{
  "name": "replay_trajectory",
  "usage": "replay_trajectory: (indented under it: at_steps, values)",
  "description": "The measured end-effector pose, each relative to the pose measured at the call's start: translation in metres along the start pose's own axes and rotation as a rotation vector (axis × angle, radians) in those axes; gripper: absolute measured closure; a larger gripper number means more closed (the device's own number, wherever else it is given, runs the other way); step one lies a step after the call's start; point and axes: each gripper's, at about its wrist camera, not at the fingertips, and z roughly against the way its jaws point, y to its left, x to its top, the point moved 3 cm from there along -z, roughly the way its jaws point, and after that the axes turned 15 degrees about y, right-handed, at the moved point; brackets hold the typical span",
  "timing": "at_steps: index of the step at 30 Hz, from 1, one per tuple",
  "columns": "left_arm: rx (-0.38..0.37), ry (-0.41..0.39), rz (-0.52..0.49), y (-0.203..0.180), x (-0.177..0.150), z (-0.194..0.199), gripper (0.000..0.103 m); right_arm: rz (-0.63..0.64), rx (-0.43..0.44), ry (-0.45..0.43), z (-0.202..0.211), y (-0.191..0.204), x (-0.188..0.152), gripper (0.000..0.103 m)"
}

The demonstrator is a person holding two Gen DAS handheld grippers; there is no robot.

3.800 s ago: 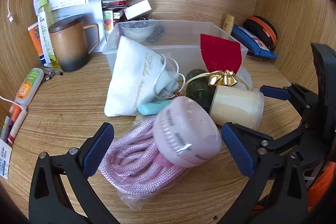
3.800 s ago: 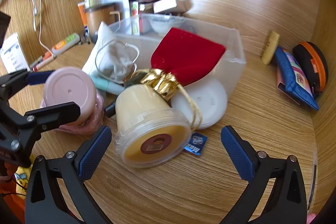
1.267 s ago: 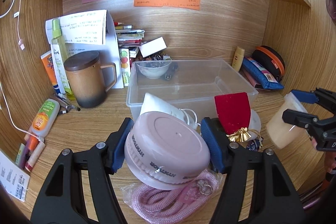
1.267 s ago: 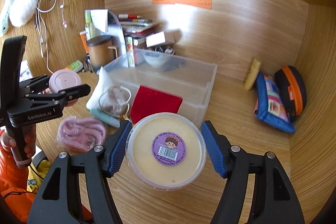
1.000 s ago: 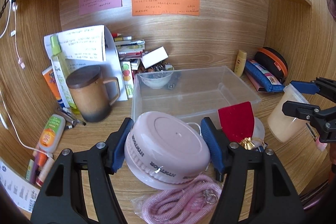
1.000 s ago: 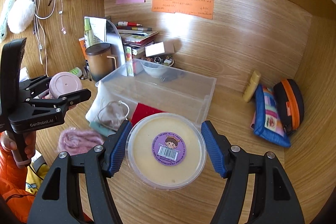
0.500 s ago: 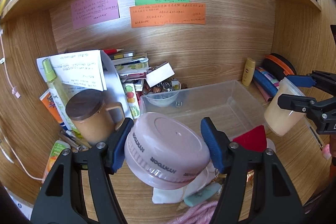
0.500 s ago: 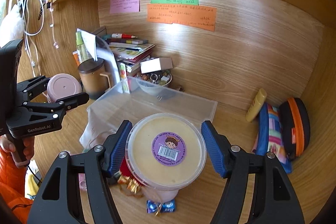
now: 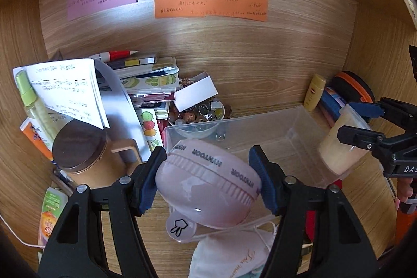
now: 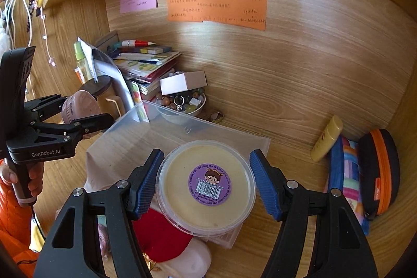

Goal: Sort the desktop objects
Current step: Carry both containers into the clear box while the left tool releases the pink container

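My left gripper (image 9: pixel 208 180) is shut on a round pink case (image 9: pixel 206 184) lettered around its rim, held tilted above the near left corner of the clear plastic bin (image 9: pixel 294 132). The right gripper (image 10: pixel 207 184) is shut on a clear tub of cream-coloured stuff (image 10: pixel 206 186) with a purple barcode sticker, held over the bin's (image 10: pixel 146 137) near right part. In the left wrist view the tub (image 9: pixel 341 145) hangs at the right in the other gripper. In the right wrist view the pink case (image 10: pixel 78 106) shows at the left.
A brown lidded mug (image 9: pixel 86 155), papers, books and a bowl of beads (image 9: pixel 198 119) crowd the back left. A yellow tube (image 10: pixel 327 138) and two pouches (image 10: pixel 365 173) lie at the right. A white drawstring bag (image 9: pixel 234 254) and a red pouch (image 10: pixel 159 233) lie in front of the bin.
Both grippers have carried their objects forward toward the back wall and over the bin. The rope and the items in front of the bin have slid down toward or out of the frames.
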Motion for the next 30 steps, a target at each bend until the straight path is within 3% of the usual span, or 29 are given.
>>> replay_trajectory:
  at_steps: [16, 30]
  values:
    - [-0.041, 0.12, -0.024, -0.004, 0.022, -0.064, 0.038, 0.041, 0.025, 0.131, -0.073, -0.005, 0.02, 0.038]
    - [-0.042, 0.199, -0.018, -0.006, 0.019, -0.099, 0.038, 0.048, 0.018, 0.181, -0.1, 0.001, 0.022, 0.038]
